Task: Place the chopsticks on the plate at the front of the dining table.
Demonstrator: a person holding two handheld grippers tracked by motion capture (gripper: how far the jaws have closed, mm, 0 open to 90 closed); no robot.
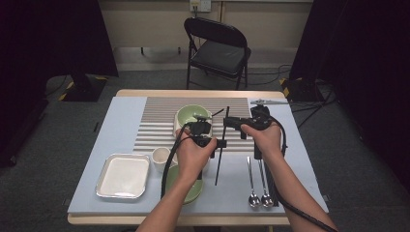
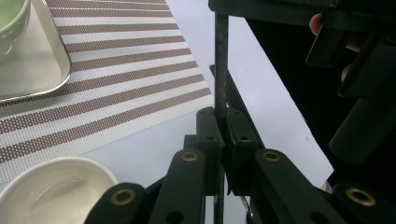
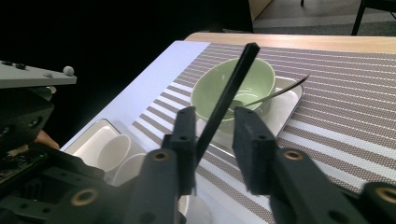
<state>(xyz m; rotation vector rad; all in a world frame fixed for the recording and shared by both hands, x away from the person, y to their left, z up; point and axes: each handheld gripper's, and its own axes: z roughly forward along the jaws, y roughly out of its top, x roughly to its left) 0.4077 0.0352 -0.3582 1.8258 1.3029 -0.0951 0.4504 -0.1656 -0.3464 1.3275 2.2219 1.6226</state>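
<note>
A long black chopstick [image 1: 220,159] [image 2: 221,56] [image 3: 229,88] is held up at a slant above the table's middle. My left gripper [image 1: 217,143] [image 2: 223,122] is shut on it partway along, with both pads pressed against the stick. My right gripper [image 1: 227,122] [image 3: 215,121] sits higher on the same stick. Its jaws stand apart, the stick runs between them close to the left jaw, and a clear gap shows on the other side. Behind the stick, a pale green bowl [image 1: 192,116] [image 3: 233,84] with a spoon [image 3: 280,92] in it stands on a small metal tray [image 2: 46,70].
A striped placemat [image 1: 154,125] covers the table's far middle. A white square tray [image 1: 123,175] and a white cup [image 1: 160,157] [image 2: 51,191] sit front left, and a green plate [image 1: 186,188] lies under my left forearm. Two spoons [image 1: 258,186] lie front right. A folding chair [image 1: 217,48] stands beyond the table.
</note>
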